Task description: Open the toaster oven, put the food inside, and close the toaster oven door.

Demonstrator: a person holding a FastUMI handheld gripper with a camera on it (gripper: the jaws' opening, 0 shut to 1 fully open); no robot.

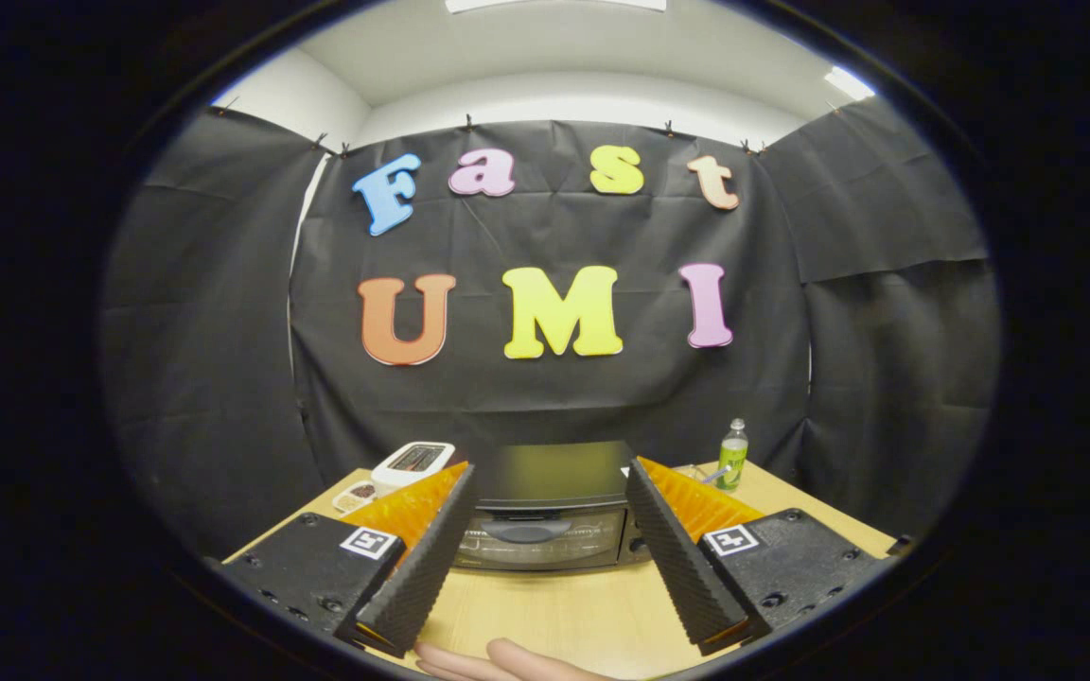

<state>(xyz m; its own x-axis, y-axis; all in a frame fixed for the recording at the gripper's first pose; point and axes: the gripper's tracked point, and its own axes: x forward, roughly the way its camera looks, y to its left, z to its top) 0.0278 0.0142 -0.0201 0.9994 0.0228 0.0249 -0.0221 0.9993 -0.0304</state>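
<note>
A black toaster oven (550,511) stands on the wooden table (564,610), straight beyond my fingers, with its glass door shut and the handle (528,532) across the door's top. My gripper (550,478) is open, held well back from the oven, nothing between the fingers. A small plate with food (357,496) lies to the left of the oven, partly hidden behind my left finger (424,558).
A white pop-up toaster (413,462) stands behind the plate, left of the oven. A green bottle (732,455) stands right of the oven near the table's back edge. A person's fingers (498,660) rest on the table just below the gripper.
</note>
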